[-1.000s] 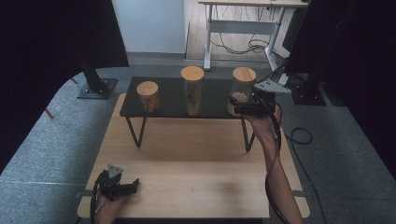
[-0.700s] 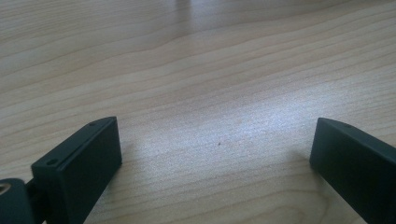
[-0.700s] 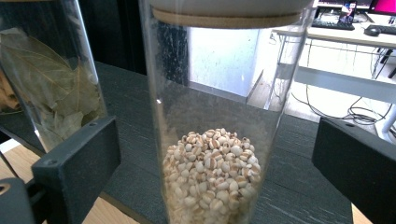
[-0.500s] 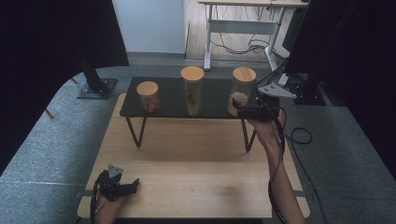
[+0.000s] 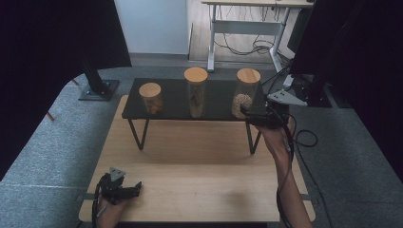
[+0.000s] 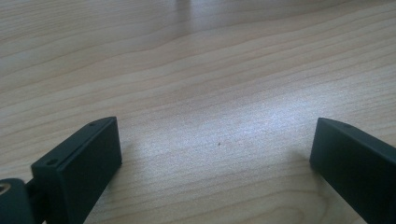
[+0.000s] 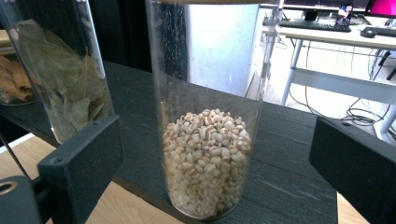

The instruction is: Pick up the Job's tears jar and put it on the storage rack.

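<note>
Three wooden-lidded glass jars stand on a low black shelf point(image 5: 171, 111): a short one point(image 5: 151, 98) at the left, a tall one with dried leaves point(image 5: 196, 92) in the middle, and a tall one part full of pale grains point(image 5: 245, 93) at the right. My right gripper point(image 5: 248, 114) is open at the shelf's right end, its jaws on either side of the grain jar point(image 7: 205, 140) without touching it. The leaf jar point(image 7: 70, 79) stands to its left. My left gripper point(image 5: 135, 188) lies open low over the wooden table point(image 6: 210, 84), holding nothing.
The shelf stands on thin metal legs point(image 5: 138, 135) at the back of the wooden table point(image 5: 199, 175). Grey carpet surrounds the table. A stand base point(image 5: 97, 90) sits at the far left, a desk frame with cables point(image 5: 247, 42) behind, and a cable point(image 5: 304, 137) lies at the right.
My right gripper has shifted slightly along the shelf's right end, closer around the grain jar. The left gripper has stayed still on the table.
</note>
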Demonstrator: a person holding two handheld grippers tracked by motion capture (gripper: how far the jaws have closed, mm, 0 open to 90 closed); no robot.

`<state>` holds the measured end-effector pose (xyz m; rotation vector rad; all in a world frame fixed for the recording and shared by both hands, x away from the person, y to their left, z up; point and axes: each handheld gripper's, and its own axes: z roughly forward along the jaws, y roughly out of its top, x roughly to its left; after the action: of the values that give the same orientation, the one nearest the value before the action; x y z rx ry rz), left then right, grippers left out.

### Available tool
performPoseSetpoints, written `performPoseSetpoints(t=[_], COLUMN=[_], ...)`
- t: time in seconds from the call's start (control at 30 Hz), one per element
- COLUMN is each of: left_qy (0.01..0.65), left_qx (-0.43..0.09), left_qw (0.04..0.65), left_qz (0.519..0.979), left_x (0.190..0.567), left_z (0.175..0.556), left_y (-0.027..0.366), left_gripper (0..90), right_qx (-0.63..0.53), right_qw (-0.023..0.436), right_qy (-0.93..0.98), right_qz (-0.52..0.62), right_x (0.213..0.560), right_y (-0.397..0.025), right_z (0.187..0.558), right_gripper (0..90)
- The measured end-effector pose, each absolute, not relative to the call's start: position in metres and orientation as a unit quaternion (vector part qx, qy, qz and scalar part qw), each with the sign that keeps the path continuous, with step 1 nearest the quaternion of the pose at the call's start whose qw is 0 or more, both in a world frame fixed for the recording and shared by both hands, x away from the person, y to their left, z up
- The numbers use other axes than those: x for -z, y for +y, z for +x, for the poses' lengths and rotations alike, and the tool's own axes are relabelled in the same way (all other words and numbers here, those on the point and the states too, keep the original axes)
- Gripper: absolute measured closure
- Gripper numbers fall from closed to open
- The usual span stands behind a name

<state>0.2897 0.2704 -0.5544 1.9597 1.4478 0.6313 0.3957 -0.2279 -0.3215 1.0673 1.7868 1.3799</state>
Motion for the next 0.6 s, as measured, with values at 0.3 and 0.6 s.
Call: performPoseSetpoints(t=[0.3,0.6], left_qy=[0.548,0.548], left_qx=[-0.239,-0.239], left_qw=[0.307,0.307], left_qz=[0.741,0.741], left_x=[0.554,0.554], left_z=[0.290,0.290], left_y=[0.270,0.270], left_gripper=[1.9,1.9], right_qx=[-0.528,-0.524], right_qw=[0.317,0.319], right_qy=[0.678,0.680], right_qz=[0.401,0.402], right_x=[0.322,0.327], right_y=[-0.231,-0.235], right_z=[0.387,0.380], right_gripper=[3.4,3.4])
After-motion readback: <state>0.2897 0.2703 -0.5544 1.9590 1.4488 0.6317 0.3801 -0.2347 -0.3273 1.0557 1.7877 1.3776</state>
